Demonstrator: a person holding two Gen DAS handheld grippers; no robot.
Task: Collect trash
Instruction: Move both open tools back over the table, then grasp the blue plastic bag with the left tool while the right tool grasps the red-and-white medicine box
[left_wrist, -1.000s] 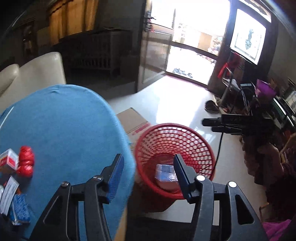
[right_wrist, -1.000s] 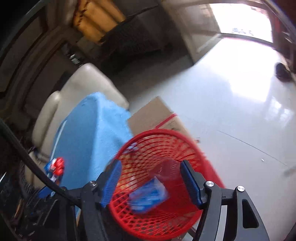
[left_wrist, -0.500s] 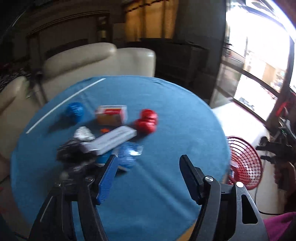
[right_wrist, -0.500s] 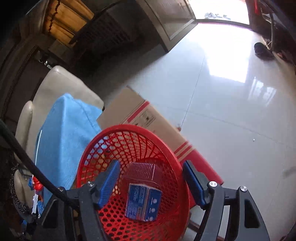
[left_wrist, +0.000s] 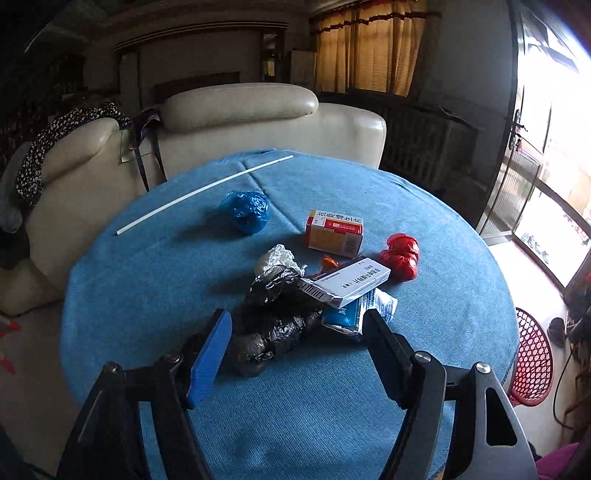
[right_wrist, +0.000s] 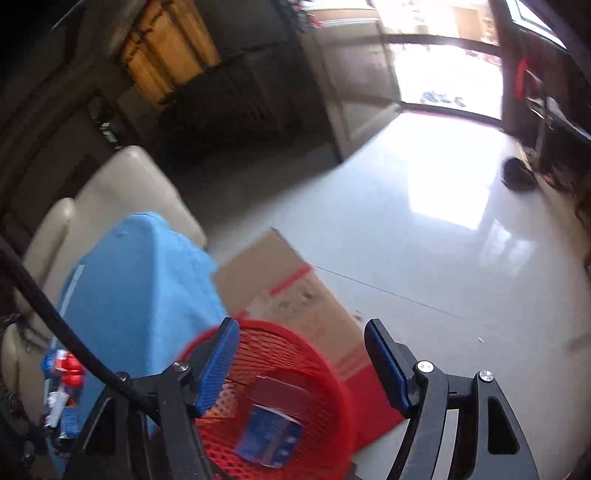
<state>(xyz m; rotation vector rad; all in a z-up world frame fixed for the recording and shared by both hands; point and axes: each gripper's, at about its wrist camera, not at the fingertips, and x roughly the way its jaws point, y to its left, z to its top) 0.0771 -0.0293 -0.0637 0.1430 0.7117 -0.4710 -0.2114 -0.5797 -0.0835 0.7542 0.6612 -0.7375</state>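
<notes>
The left gripper (left_wrist: 295, 354) hangs over the round surface (left_wrist: 147, 277) with the blue cloth, and its jaws are opening with nothing pressed between them. Just ahead of its fingertips, almost in the gap, lies a crumpled black bag (left_wrist: 273, 321); I judge that this is the next piece to take, because the gripper is aimed straight at it. A little further ahead and to the right of it lies a white flat box (left_wrist: 347, 282), partly resting on a blue packet (left_wrist: 347, 314), with a ball of foil (left_wrist: 277, 256) beside the bag. Beyond these are an orange and white carton (left_wrist: 334, 232), a red wad (left_wrist: 400, 254) and a blue wad (left_wrist: 245, 210), and far ahead a thin white stick (left_wrist: 203, 190). The trash is gathered near the middle of the surface, so each piece can be reached from one side. The right gripper (right_wrist: 299, 365) is held over the red basket (right_wrist: 332, 369), which stands on the floor just beside the surface; its jaws stand apart and are empty. Below it, inside the basket, a blue box (right_wrist: 269, 439) is lying, so some trash is already collected. Behind the basket lies a flat cardboard sheet (right_wrist: 280, 280).
</notes>
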